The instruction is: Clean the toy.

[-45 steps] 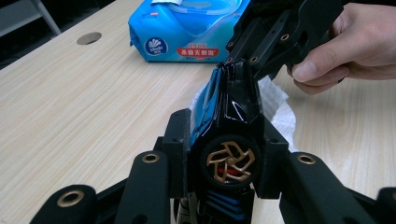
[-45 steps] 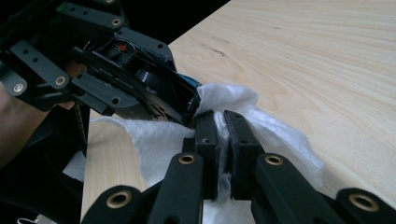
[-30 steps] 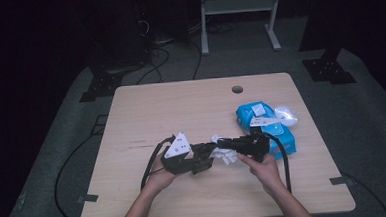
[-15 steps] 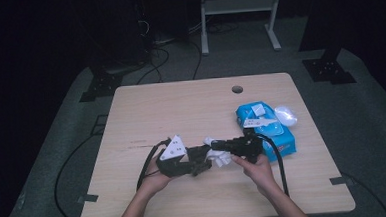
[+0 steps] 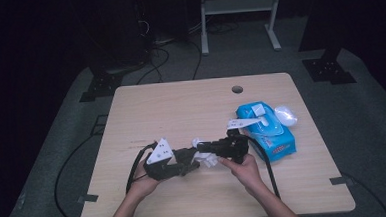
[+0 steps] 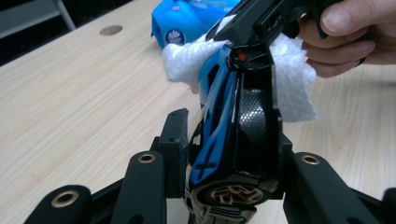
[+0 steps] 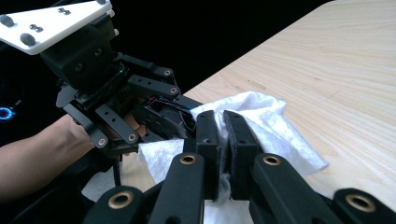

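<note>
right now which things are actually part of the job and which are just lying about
In use:
- left gripper, shut on the blue toy car
- right gripper, shut on the white wipe, held against the car

Lying about:
- blue wipes pack
- clear wrapper beside it
- table

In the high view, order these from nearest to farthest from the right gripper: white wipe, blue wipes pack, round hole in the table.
1. White wipe: pinched in the right gripper, at its tip.
2. Blue wipes pack: on the table, to the gripper's right.
3. Round hole: near the table's far edge.
</note>
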`<state>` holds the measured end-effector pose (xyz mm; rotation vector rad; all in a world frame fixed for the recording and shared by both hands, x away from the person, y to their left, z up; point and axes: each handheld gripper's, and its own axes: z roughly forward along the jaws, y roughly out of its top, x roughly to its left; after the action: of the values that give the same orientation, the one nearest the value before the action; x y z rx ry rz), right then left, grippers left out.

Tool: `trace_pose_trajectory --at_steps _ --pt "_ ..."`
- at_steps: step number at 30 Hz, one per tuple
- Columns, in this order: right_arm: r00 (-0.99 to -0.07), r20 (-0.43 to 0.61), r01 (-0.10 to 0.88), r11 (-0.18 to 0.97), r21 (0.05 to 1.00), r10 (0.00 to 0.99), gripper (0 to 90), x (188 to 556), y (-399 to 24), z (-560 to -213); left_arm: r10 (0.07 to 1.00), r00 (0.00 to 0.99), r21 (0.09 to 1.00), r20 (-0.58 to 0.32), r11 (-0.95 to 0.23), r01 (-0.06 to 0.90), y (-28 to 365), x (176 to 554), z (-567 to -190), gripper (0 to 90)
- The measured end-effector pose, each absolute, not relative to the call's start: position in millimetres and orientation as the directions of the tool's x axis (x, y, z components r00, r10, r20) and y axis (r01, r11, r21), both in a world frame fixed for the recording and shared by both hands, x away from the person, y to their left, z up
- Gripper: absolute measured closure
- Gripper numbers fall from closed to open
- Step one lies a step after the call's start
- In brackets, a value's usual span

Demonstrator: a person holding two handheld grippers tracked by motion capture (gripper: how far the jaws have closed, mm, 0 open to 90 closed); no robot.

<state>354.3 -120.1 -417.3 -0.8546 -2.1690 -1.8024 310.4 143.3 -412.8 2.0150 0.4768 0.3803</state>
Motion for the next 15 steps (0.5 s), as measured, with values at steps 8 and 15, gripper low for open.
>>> trace_pose_trajectory --at_steps 8,15 --pt "-0.839 0.442 0.504 0.147 0.851 0.318 85.3 348 -128 -409 0.437 0.897 0.875 0.068 -0.458 0.157 97 322 -429 64.5" --pt "-0.813 0.359 0.495 0.219 0.841 0.458 85.0 361 -148 -418 0.432 0.9 0.826 0.058 -0.527 0.2 94 325 -457 64.6"
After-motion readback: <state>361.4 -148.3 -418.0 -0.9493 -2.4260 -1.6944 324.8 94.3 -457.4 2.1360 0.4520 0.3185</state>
